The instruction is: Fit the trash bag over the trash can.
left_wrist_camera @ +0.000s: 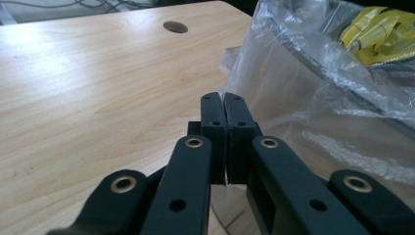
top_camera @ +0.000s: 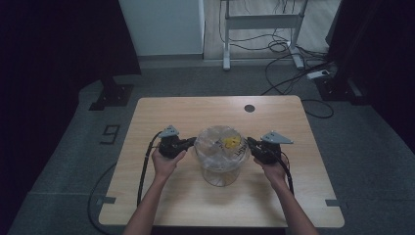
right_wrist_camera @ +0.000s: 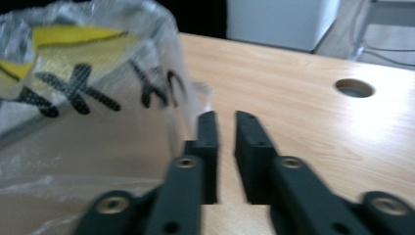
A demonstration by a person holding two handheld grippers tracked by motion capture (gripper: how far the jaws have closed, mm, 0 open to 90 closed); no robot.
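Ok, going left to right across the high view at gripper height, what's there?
Left gripper → clear plastic bag over a round container, yellow item inside → right gripper, all on the wooden table.

A light wooden table (top_camera: 161, 117) carries a clear bin lined with a plastic bag (top_camera: 221, 161).

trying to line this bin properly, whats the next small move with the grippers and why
Probably close the right gripper on the plastic bag edge beside it: its jaws stand slightly apart with nothing between them. The left gripper is shut against the bag's other side, though whether it pinches film is unclear.
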